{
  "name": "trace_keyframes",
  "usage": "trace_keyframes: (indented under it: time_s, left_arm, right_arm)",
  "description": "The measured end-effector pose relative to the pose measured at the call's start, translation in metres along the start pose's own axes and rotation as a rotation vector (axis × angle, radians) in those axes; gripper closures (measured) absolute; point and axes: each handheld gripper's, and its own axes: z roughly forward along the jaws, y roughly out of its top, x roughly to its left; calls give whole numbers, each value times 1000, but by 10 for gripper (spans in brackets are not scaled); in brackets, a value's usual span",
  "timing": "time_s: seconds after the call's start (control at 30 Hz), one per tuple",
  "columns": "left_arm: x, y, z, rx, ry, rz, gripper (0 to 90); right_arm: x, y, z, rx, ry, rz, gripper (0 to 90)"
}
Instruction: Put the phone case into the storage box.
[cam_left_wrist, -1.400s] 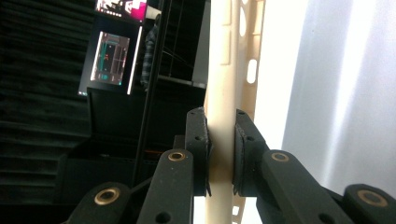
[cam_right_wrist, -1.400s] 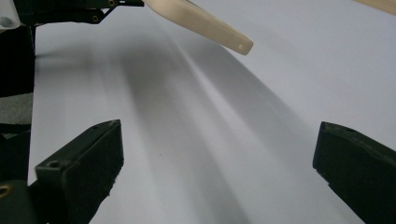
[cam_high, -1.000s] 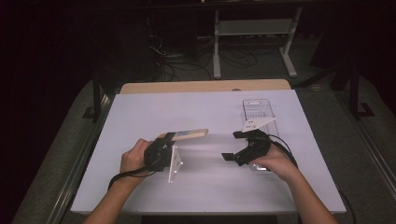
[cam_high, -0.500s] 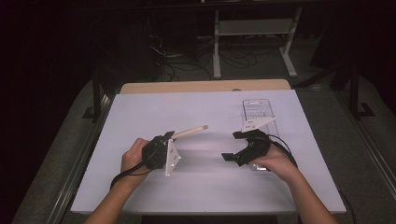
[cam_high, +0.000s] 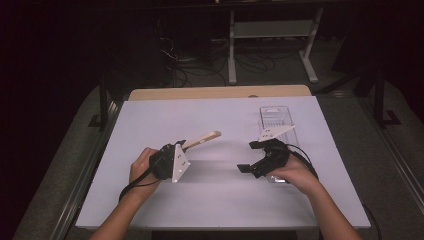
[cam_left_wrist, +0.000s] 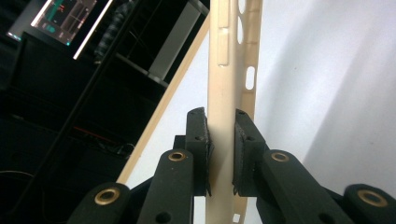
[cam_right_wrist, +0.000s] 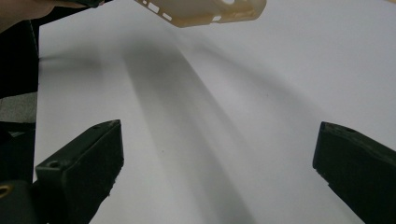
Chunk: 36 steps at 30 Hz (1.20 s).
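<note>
The cream phone case (cam_high: 201, 139) is held off the white table (cam_high: 150, 120), clamped at its near end in the left gripper (cam_high: 176, 148), whose pads (cam_left_wrist: 198, 140) press flat on either face of it in the left gripper view. The case's long axis runs straight out from that gripper's jaws, away from the left hand (cam_high: 142, 167) and slanting up and toward the table's far right side. Its free end points roughly across the gap toward the right gripper (cam_high: 252, 156), though they are well apart.

The right gripper stands with its jaws spread wide and nothing between them; in the right gripper view the case (cam_right_wrist: 205, 10) hangs ahead and above its own jaws, edge-on and crosswise to them. So the right gripper is the free one, and the case lies ahead of it and to its left. Behind the right gripper, partly under the right hand (cam_high: 295, 172), lies what looks like a clear plastic tray (cam_high: 276, 119), though its outline is faint.
</note>
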Motion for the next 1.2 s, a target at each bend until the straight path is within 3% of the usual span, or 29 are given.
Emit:
trace_keyframes:
  time_s: [0.73,1.2]
  left_arm:
    - [15,-6,2,-18,-95,-226,792]
    - [22,-10,5,-22,-149,-371,791]
  right_arm:
    - [-1,0,0,3,2,8,12]
    - [-5,-1,-3,-8,27,34,12]
